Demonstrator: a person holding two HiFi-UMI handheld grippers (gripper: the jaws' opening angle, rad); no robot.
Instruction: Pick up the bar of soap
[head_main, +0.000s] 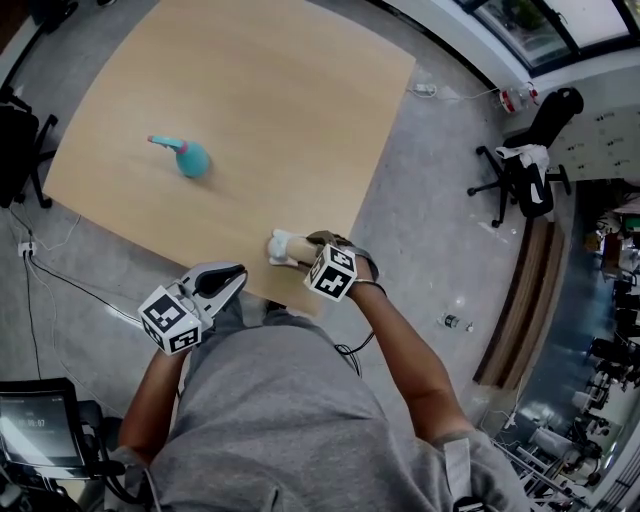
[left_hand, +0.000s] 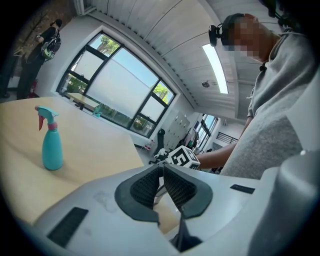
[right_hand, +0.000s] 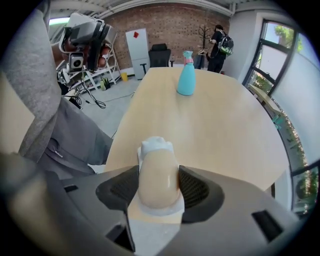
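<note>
Our right gripper is clamped on the cream bar of soap, white at its base, right at the near edge of the wooden table, close to its near right corner. Our left gripper hangs just off that edge, jaws pressed together and empty. Past the soap lies wide bare tabletop, with a teal spray bottle standing well apart at far left and grey floor along the right edge. Each gripper's cube carries black-and-white squares, and the figures on a small screen are too small to read.
</note>
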